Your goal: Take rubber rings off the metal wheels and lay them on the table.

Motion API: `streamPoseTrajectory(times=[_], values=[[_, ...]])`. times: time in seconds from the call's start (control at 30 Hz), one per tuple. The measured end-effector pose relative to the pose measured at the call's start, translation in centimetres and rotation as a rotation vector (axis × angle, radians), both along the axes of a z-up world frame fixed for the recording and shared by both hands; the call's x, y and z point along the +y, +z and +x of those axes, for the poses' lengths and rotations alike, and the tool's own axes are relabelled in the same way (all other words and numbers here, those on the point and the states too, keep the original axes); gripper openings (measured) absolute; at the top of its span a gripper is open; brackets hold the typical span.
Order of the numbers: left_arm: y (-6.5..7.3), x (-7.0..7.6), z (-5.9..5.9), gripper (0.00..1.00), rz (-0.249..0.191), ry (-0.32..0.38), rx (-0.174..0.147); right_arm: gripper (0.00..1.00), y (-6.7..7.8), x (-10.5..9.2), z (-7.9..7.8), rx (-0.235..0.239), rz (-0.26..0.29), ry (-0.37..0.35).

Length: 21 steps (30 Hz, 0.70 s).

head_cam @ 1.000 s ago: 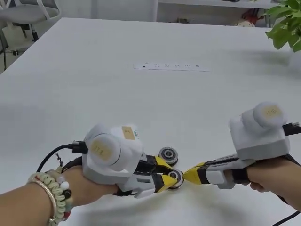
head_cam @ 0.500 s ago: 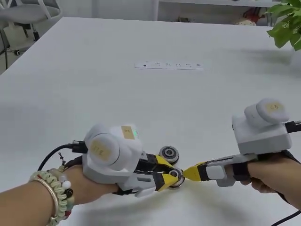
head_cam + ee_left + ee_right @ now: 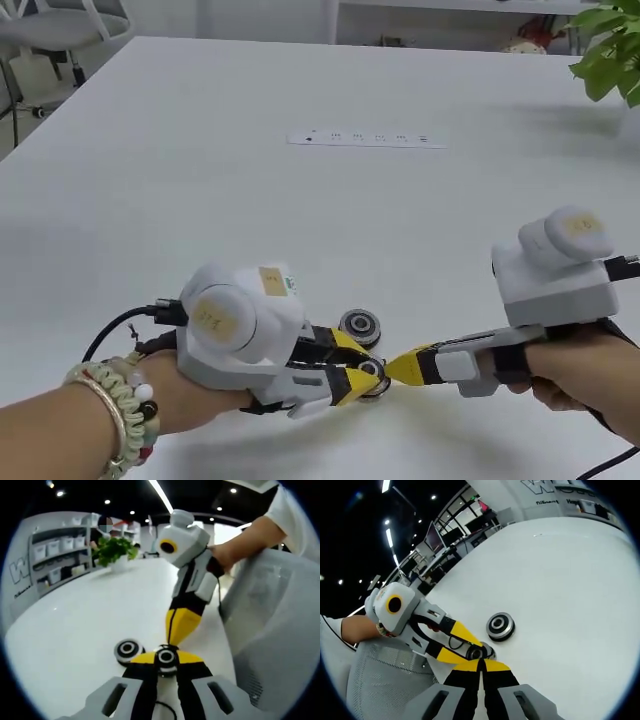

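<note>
Left tool (image 3: 362, 376): clenched on a metal wheel (image 3: 373, 377), held flat with hub upward, down at the bench (image 3: 300, 220); underside hidden.
Right tool (image 3: 392, 371): jaws pressed together, tips at that wheel's rim (whether anything is pinched between them cannot be told).
Second wheel (image 3: 358, 326): flat on the bench, hub upward, dark rubber ring (image 3: 342, 327) on it, just beyond the left tool's tips.

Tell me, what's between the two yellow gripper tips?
A small metal wheel, clamped by the left gripper; the right gripper, shut, touches its rim. The head view shows it.
</note>
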<state>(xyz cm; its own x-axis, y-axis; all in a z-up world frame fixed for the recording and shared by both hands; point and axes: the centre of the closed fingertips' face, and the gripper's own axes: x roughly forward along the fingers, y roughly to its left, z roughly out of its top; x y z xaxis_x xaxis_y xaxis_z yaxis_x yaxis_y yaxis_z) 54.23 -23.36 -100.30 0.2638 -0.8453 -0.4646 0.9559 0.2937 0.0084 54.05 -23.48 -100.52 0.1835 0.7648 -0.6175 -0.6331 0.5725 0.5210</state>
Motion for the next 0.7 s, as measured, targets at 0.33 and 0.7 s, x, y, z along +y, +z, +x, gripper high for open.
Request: streamPoseTrajectory(times=[0.33,0.7], values=[[0.01,0.04,0.07,0.14,-0.003,0.003,-0.001,0.00,0.16,0.03,-0.02,0.013,0.018,-0.008],[0.00,0.05,0.09,0.14,-0.001,0.003,-0.005,0.00,0.31,0.15,-0.07,0.017,0.033,-0.007]])
